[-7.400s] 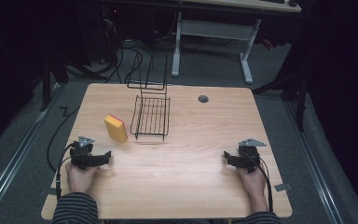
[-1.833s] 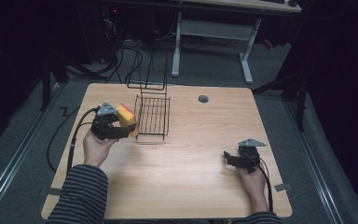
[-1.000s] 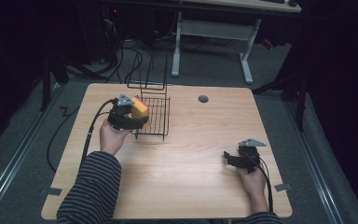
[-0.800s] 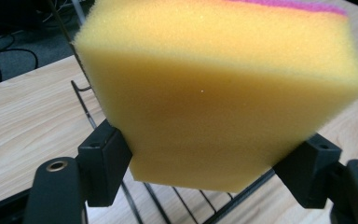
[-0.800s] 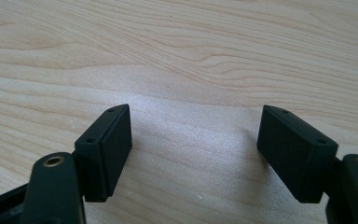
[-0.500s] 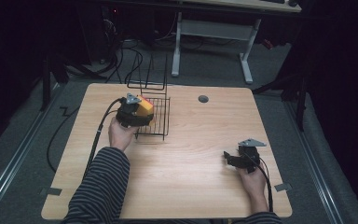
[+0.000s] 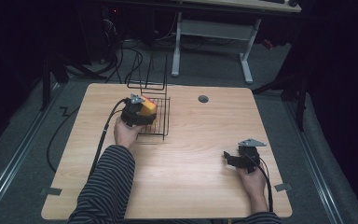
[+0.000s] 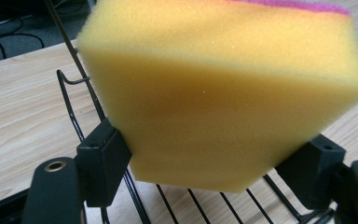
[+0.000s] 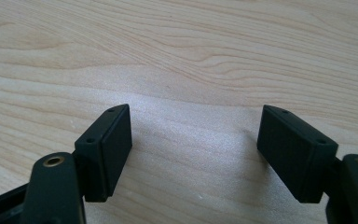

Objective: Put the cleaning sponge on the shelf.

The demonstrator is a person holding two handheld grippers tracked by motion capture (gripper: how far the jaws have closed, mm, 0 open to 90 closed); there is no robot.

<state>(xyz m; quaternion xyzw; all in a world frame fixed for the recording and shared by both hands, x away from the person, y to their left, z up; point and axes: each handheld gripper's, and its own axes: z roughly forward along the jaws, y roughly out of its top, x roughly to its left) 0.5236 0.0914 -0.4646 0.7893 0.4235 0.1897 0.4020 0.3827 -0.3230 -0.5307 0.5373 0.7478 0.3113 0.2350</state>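
Sponge held over the wire rack

In the high view, left of centre, the left gripper (image 7: 142, 112) carries a yellow sponge (image 7: 148, 107) over the left part of the black wire rack (image 7: 161, 127) on the wooden table (image 7: 191, 186). In the left gripper view the sponge (image 8: 223, 93), pink along its top edge, sits between the black pads with rack wires (image 8: 135, 196) just beneath; the jaws have just been easing apart yet the pads touch its sides. At the lower right the right gripper (image 7: 242, 158) rests on the table, its jaws apart (image 9: 196, 154) over bare wood.
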